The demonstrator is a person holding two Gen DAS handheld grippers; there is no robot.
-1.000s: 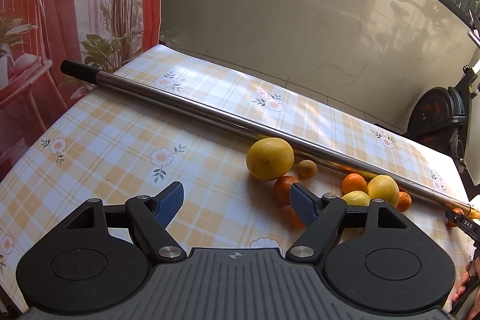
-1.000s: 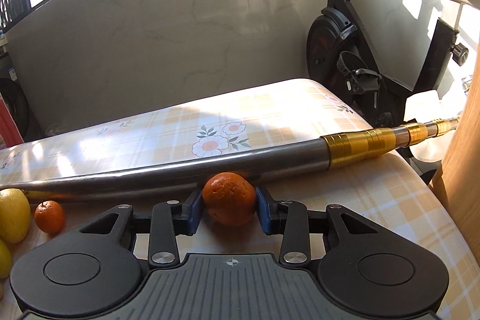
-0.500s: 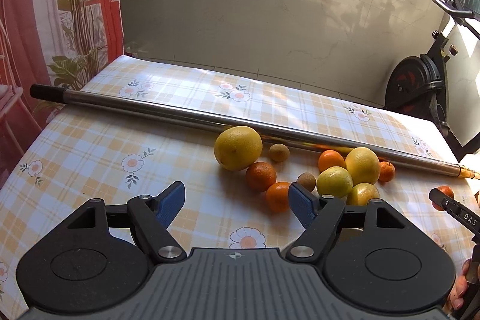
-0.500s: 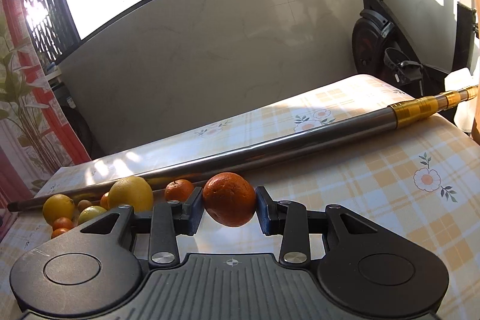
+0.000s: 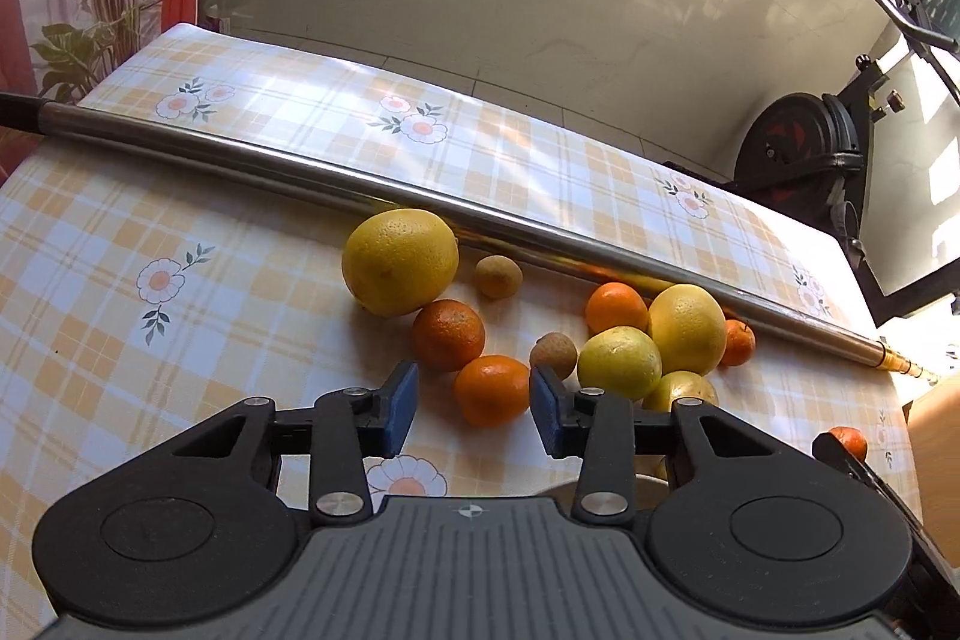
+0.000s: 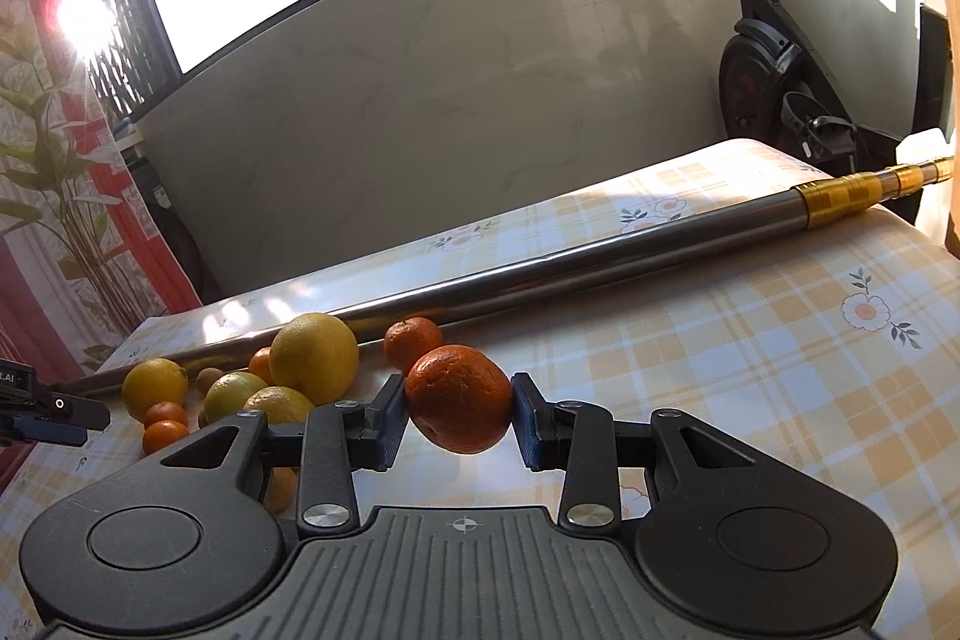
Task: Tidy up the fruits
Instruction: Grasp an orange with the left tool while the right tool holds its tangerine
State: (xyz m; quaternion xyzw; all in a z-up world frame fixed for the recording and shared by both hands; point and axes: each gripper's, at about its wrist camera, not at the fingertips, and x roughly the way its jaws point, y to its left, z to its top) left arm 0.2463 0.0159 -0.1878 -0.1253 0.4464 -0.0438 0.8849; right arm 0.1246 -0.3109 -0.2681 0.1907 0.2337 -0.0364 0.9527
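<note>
My right gripper (image 6: pixel 459 418) is shut on an orange tangerine (image 6: pixel 459 398) and holds it above the table. It shows at the right edge of the left wrist view (image 5: pixel 847 442). My left gripper (image 5: pixel 471 403) is open, its jaws on either side of a small tangerine (image 5: pixel 491 389) lying on the checked tablecloth (image 5: pixel 180 340). Beyond it lie another tangerine (image 5: pixel 448 334), a big yellow grapefruit (image 5: pixel 399 261), two small brown fruits (image 5: pixel 497 276), and a cluster of lemons (image 5: pixel 620 363) and tangerines. The same pile shows at the left of the right wrist view (image 6: pixel 313 355).
A long steel pole (image 5: pixel 360 190) with a gold end (image 6: pixel 852 193) lies across the table behind the fruit. An exercise bike (image 5: pixel 804 154) stands past the table's far right. A wooden surface (image 5: pixel 936 436) is at the right edge.
My left gripper has moved forward and right, bringing its jaws around the small tangerine. My right gripper has lifted its tangerine off the table and swung left, toward the pile.
</note>
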